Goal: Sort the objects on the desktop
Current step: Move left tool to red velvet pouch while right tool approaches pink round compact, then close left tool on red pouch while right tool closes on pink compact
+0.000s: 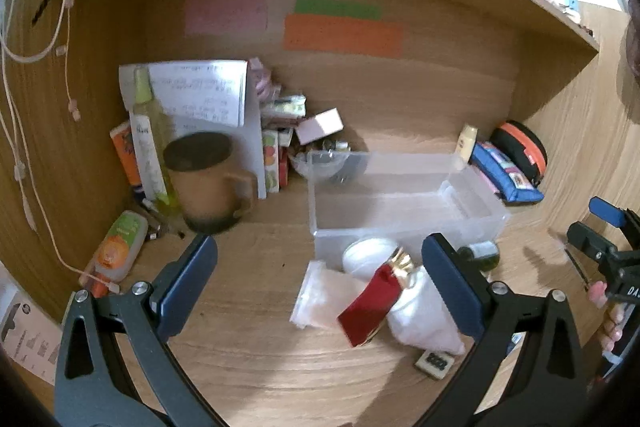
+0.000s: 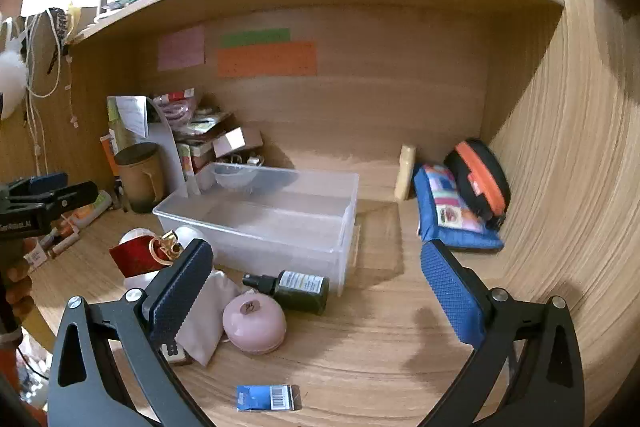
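A clear plastic bin (image 1: pixel 404 203) (image 2: pixel 272 211) stands empty on the wooden desk. In front of it lie a red-and-gold box (image 1: pixel 372 307) (image 2: pixel 140 255), a white pouch (image 1: pixel 424 319) (image 2: pixel 204 315), a clear bag (image 1: pixel 324 295), a dark green spray bottle (image 2: pixel 292 287) (image 1: pixel 482 255), a pink round case (image 2: pixel 254 321) and a small blue packet (image 2: pixel 268 397). My left gripper (image 1: pixel 320 287) is open above the desk, left of the pile. My right gripper (image 2: pixel 316 299) is open, hovering over the bottle and pink case.
A brown mug (image 1: pixel 208 179), a tall yellow bottle (image 1: pixel 150 143), papers and small boxes crowd the back left corner. A blue pouch (image 2: pixel 452 215) and an orange-black case (image 2: pixel 480 179) lie at the back right. Shelf walls enclose both sides.
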